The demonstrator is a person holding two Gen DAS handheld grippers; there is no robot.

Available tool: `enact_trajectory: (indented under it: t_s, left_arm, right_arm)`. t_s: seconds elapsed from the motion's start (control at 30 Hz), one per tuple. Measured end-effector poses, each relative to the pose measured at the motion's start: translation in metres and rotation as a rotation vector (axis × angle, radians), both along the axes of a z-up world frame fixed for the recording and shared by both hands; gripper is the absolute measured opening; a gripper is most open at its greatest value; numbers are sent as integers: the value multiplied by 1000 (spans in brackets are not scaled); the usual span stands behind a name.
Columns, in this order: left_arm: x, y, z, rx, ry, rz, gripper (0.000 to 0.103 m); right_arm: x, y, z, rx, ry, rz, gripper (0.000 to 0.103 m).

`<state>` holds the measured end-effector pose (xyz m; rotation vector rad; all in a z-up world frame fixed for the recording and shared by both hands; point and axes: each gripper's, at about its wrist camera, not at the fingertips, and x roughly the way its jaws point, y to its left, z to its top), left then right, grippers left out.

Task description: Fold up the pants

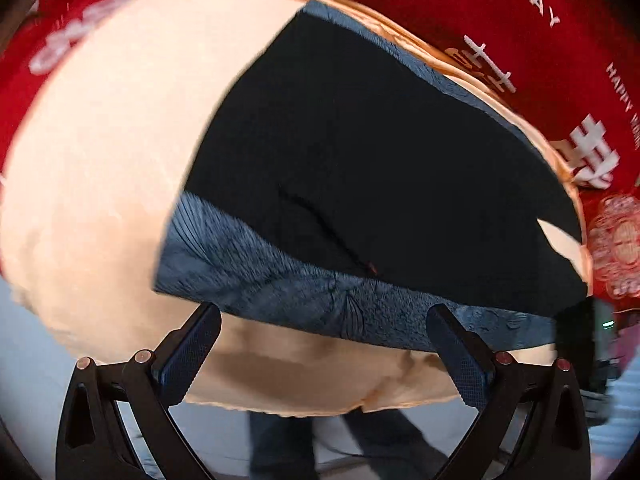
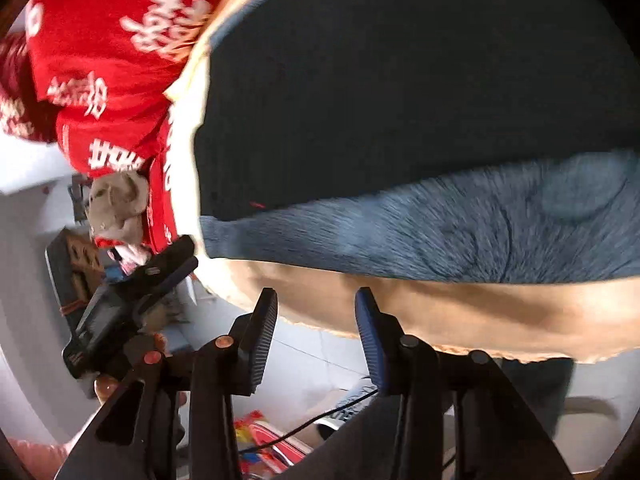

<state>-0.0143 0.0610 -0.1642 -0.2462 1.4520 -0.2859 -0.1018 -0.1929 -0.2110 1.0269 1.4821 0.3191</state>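
The left gripper [image 1: 324, 344] stands wide open with nothing between its fingers; the right gripper [image 2: 316, 334] is narrower, also empty. Just ahead of both lie the dark pants [image 1: 360, 160], furry blue lining [image 1: 280, 276] turned toward the fingertips, long axis running away rightward across the peach cloth [image 1: 100, 160].

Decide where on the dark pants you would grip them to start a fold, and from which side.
Grip the pants' fuzzy blue near edge, coming from the bed's near side: it lies closest to both grippers, left and right, jaws apart.
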Motion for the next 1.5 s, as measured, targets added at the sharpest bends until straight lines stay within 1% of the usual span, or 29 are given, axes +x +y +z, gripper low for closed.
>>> enact_trajectory:
  t_s: [0.07, 0.13, 0.2, 0.27, 0.37, 0.4, 0.47, 0.57, 0.6, 0.63, 0.67, 0.73, 0.77, 0.83, 0.87, 0.9, 0.93, 1.0, 1.03, 1.07, 1.13, 1.2, 1.27, 1.3, 1.37, 1.4, 1.43, 1.5]
  left_arm:
    - [-5, 0, -7, -31, 4, 3, 103]
    - [-8, 1, -13, -67, 17, 16, 103]
    - [-9, 2, -19, -106, 35, 29, 103]
    - [-10, -1, -23, -128, 47, 33, 103]
    - [-11, -9, -24, -176, 61, 53, 103]
    - [-10, -12, -23, -194, 65, 67, 103]
    - [-1, -15, -23, -243, 58, 130, 103]
    - [16, -8, -27, -295, 54, 260, 103]
    - [21, -6, -27, -300, 53, 294, 97]
    - [25, -5, -28, -291, 57, 308, 90]
    - [28, -6, -29, -275, 66, 303, 87]
    - [30, -10, -29, -234, 61, 255, 74]
    - [29, -13, -29, -205, 54, 215, 70]
    - [28, -14, -32, -167, 50, 174, 51]
    - [28, -13, -35, -159, 55, 166, 48]
    - [28, -11, -36, -165, 57, 164, 43]
    - [31, -10, -37, -162, 63, 164, 35]
    - [36, -9, -37, -158, 74, 168, 33]
    - [32, -1, -32, -153, 72, 174, 33]
    - [36, -5, -29, -141, 70, 177, 34]
    - [40, -11, -13, -112, 52, 178, 33]
    - [47, -17, 7, -109, 15, 177, 33]
    - [65, -30, 36, -116, -50, 172, 34]
    - [74, -36, 45, -119, -74, 169, 34]
    - [104, -54, 67, -113, -136, 143, 34]
    - [122, -64, 74, -102, -168, 127, 34]
    - [137, -71, 77, -92, -193, 114, 34]
    - [174, -88, 76, -50, -253, 91, 34]
  right_arm:
    - [-10, -6, -17, 20, -18, -53, 46]
    - [-17, -14, -31, 41, -39, -116, 63]
    - [-16, -23, -35, 94, -67, -179, 63]
    - [-11, -25, -39, 150, -76, -225, 63]
    - [0, -34, -24, 219, -151, -289, 65]
    - [3, -37, -14, 255, -178, -317, 65]
    - [7, -40, 0, 297, -220, -332, 65]
    - [15, -40, 19, 294, -259, -292, 65]
    - [15, -40, 21, 290, -259, -279, 65]
    - [16, -39, 20, 282, -250, -269, 65]
    - [17, -39, 17, 261, -236, -262, 65]
    - [12, -47, 10, 230, -210, -273, 65]
    - [9, -52, 5, 215, -196, -292, 65]
    - [-6, -67, -6, 195, -168, -345, 64]
    - [-10, -75, -15, 197, -157, -370, 64]
    - [-17, -85, -23, 210, -141, -404, 59]
    - [-27, -95, -34, 242, -109, -463, 37]
    - [-38, -106, -46, 283, -44, -549, 3]
    - [-44, -113, -45, 295, -37, -587, 3]
    - [-41, -115, -38, 286, -44, -583, 3]
    - [-30, -118, -18, 256, -71, -519, 3]
    - [-7, -126, 8, 230, -111, -443, 3]
    - [25, -136, 40, 193, -175, -373, 3]
    - [45, -145, 55, 184, -209, -349, 3]
    - [79, -159, 76, 178, -241, -306, 3]
    - [99, -166, 83, 173, -254, -282, 3]
    - [129, -175, 92, 154, -270, -240, 3]
    - [167, -184, 97, 118, -279, -170, 3]
